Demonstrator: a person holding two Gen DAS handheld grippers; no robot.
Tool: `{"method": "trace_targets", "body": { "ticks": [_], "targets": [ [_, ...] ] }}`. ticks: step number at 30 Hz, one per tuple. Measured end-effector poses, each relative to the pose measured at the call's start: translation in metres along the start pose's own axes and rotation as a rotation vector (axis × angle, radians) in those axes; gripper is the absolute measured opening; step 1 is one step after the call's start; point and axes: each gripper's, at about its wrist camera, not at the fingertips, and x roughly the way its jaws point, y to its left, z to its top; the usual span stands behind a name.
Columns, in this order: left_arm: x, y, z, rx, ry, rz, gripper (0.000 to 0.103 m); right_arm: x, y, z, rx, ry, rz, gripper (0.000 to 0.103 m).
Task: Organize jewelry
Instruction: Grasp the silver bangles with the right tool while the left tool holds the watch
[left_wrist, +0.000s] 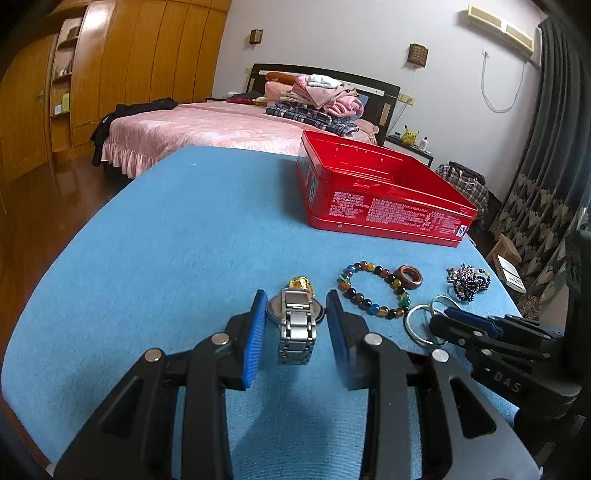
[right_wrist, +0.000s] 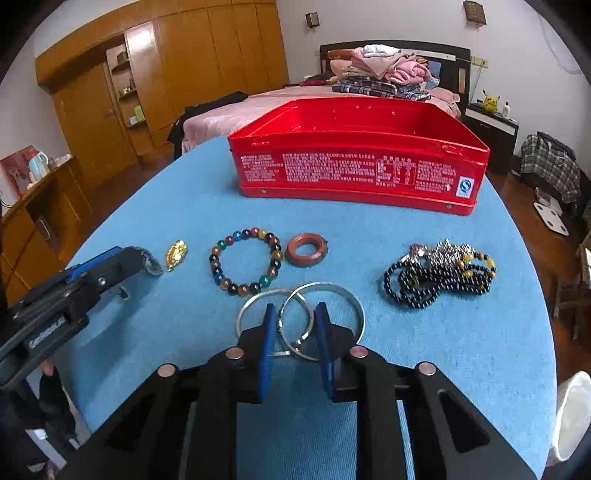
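A silver metal watch (left_wrist: 296, 325) lies on the blue cloth between the open fingers of my left gripper (left_wrist: 296, 301); the pads stand clear of it on both sides. A gold pendant (left_wrist: 301, 283) lies just beyond it. My right gripper (right_wrist: 295, 317) is open around the overlap of two silver bangles (right_wrist: 321, 295). A multicoloured bead bracelet (right_wrist: 245, 262), a brown ring (right_wrist: 306, 249) and a heap of dark bead necklaces (right_wrist: 439, 273) lie further out. The open red tin box (right_wrist: 354, 173) stands behind them.
The blue cloth table (left_wrist: 166, 240) has a rounded edge, with wood floor beyond. A pink bed (left_wrist: 207, 125) with folded clothes stands behind the table. A wardrobe is at left, curtains at right. A white container (right_wrist: 572, 417) sits at the table's right.
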Motion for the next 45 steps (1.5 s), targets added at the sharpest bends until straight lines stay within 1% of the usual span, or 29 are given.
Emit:
{"method": "trace_targets", "body": {
  "ticks": [3,5,6,7,9,11,15,16,18,20,23,25,27,30,33,40,45],
  "targets": [
    [0.001,0.0,0.0,0.002,0.004,-0.002,0.031,-0.009,-0.002,-0.003,0.015,-0.028,0.031,0.022],
    [0.001,0.001,-0.001,0.003,0.005,-0.003,0.031,-0.013,-0.004,-0.004,0.022,-0.042,0.019,0.03],
    [0.002,0.0,-0.002,0.004,0.005,-0.003,0.031,-0.015,-0.005,-0.003,0.022,-0.053,0.019,0.036],
    [0.002,0.0,-0.002,0.006,0.005,-0.002,0.031,-0.015,-0.005,-0.002,0.02,-0.06,0.013,0.04],
    [0.002,-0.001,-0.003,0.009,0.004,-0.001,0.031,-0.011,-0.005,-0.001,0.013,-0.05,-0.018,0.044],
    [0.002,-0.001,-0.003,0.011,0.005,0.0,0.031,-0.006,-0.003,0.0,0.009,-0.043,-0.018,0.044],
    [0.002,-0.002,-0.004,0.016,0.007,0.001,0.031,-0.001,0.0,0.002,0.005,-0.039,-0.048,0.045],
    [0.002,-0.002,-0.004,0.016,0.006,0.0,0.031,-0.002,-0.001,0.002,0.011,-0.045,-0.042,0.048],
    [0.002,-0.003,-0.004,0.015,0.005,0.001,0.031,-0.006,-0.002,0.003,0.019,-0.06,-0.037,0.05],
    [0.002,-0.003,-0.004,0.014,0.007,0.0,0.031,-0.009,-0.003,0.003,0.02,-0.076,-0.035,0.05],
    [0.002,-0.003,-0.004,0.017,0.008,-0.001,0.031,-0.01,-0.003,0.003,0.016,-0.079,-0.049,0.051],
    [0.002,-0.003,-0.004,0.02,0.008,-0.002,0.031,-0.005,-0.005,0.002,0.022,-0.059,-0.068,0.053],
    [0.001,-0.004,-0.003,0.019,0.008,-0.002,0.031,0.002,-0.005,0.0,0.024,-0.024,-0.069,0.055],
    [0.001,-0.004,-0.003,0.02,0.008,-0.001,0.031,0.004,-0.004,0.0,0.011,-0.019,-0.079,0.055],
    [0.001,-0.004,-0.003,0.023,0.008,-0.003,0.031,0.003,-0.006,0.0,0.017,-0.024,-0.081,0.049],
    [-0.003,-0.007,-0.001,0.03,-0.002,-0.006,0.031,-0.006,-0.011,0.0,0.028,-0.039,-0.068,0.048],
    [-0.008,-0.011,0.007,0.032,-0.024,-0.02,0.031,-0.023,-0.014,0.008,0.026,-0.076,-0.073,0.048]
  ]
}}
